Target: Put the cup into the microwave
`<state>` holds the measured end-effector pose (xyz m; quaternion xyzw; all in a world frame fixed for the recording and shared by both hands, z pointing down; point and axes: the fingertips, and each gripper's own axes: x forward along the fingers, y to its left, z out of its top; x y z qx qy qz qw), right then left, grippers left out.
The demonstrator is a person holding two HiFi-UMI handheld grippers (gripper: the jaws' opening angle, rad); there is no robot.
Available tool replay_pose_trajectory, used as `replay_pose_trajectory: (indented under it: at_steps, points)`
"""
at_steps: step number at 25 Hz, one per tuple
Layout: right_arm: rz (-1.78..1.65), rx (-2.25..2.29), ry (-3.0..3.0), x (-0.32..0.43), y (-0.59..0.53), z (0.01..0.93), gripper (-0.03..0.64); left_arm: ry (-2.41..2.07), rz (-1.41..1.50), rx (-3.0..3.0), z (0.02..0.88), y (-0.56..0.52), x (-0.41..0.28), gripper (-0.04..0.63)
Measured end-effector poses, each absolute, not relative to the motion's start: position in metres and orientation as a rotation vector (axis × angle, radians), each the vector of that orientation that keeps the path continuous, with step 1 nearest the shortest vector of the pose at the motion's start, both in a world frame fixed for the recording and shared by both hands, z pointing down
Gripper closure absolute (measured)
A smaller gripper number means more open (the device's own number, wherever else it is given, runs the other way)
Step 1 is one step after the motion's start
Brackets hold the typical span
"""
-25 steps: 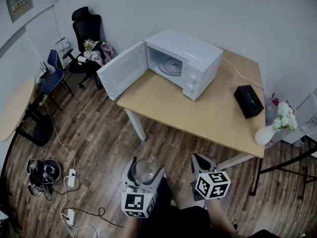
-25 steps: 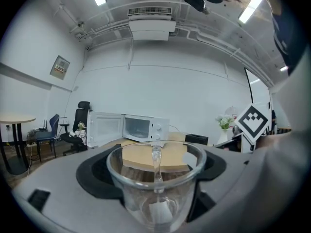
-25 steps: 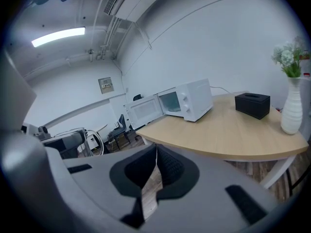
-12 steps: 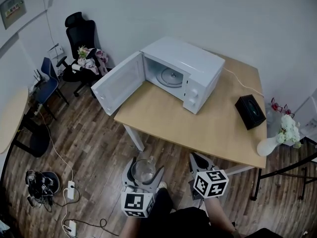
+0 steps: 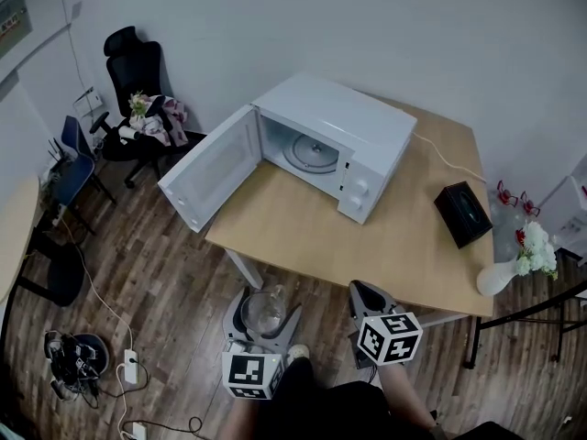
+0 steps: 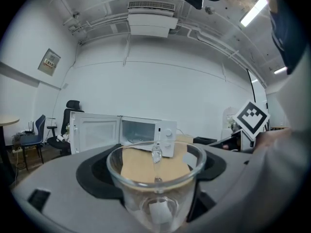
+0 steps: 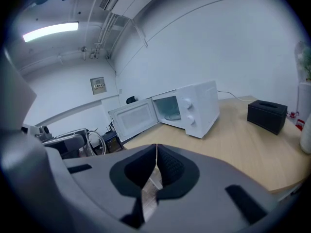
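Note:
A clear glass cup (image 5: 263,311) sits upright between the jaws of my left gripper (image 5: 264,308), which is shut on it; in the left gripper view the cup (image 6: 156,183) fills the lower middle. The white microwave (image 5: 328,145) stands on the wooden table (image 5: 404,232) with its door (image 5: 209,180) swung wide open to the left and the glass turntable (image 5: 315,154) showing inside. Both grippers hover over the floor in front of the table's near edge. My right gripper (image 5: 364,293) is shut with nothing in it, its jaws meeting in the right gripper view (image 7: 156,157).
A black box (image 5: 460,213) and a white power cord (image 5: 444,154) lie on the table's right part. A white vase with flowers (image 5: 514,262) stands beyond its right corner. A black office chair (image 5: 136,81) and a blue chair (image 5: 66,159) stand at the left; cables and power strips (image 5: 127,367) lie on the floor.
The head view has shifted: table and microwave sit slightly lower and more central. Both grippers stay at the bottom, the cup still held in the left one.

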<state>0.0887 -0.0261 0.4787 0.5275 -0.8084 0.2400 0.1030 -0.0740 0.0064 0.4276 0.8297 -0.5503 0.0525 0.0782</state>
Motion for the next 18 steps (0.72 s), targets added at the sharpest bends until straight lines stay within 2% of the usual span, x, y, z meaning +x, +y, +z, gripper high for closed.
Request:
replay_pose_trajectory:
  at_steps: [18]
  points:
    - [0.738, 1.621, -2.34, 0.068, -0.073, 0.488, 0.621, -1.573, 0.155, 2.523, 0.434, -0.046, -0.096, 0.164]
